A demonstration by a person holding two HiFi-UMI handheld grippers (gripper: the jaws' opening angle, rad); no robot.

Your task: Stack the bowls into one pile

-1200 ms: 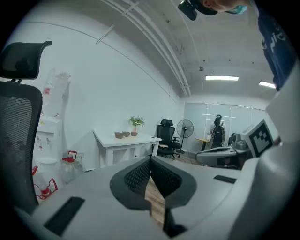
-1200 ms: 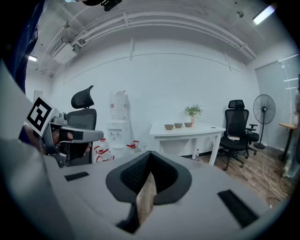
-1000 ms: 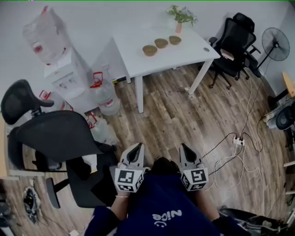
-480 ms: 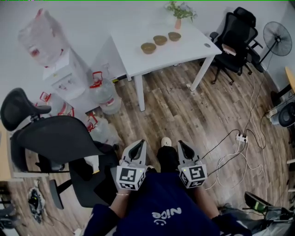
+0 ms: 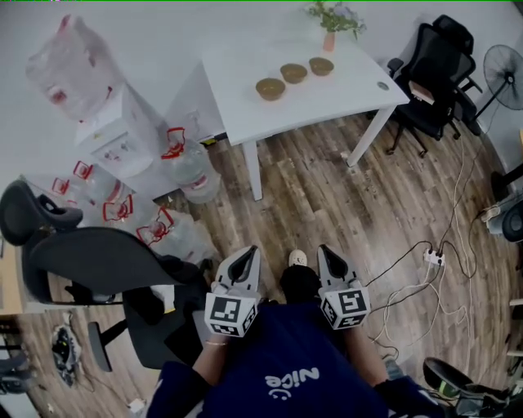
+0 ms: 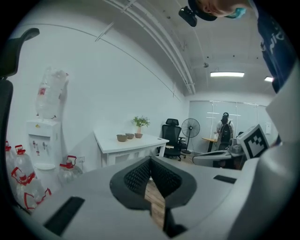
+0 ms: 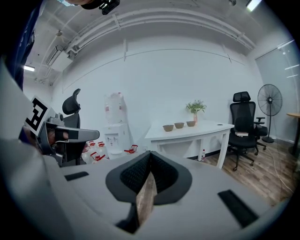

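Both grippers are held low, close to the person's body and well apart from the desk. The left gripper point(image 5: 245, 255) has its jaws pressed together on nothing, and the right gripper point(image 5: 328, 251) matches it, jaws clenched and empty. The wooden floor point(image 5: 327, 196) shows beneath the tips. Up ahead, the white desk point(image 5: 335, 96) carries three bowls in a slanted row, none touching, none stacked: the left bowl point(image 5: 270, 88), the middle bowl point(image 5: 293, 73), and the right bowl point(image 5: 320, 65) just beside a potted plant point(image 5: 333, 18). A black office chair point(image 5: 98, 257) stands off to the left.
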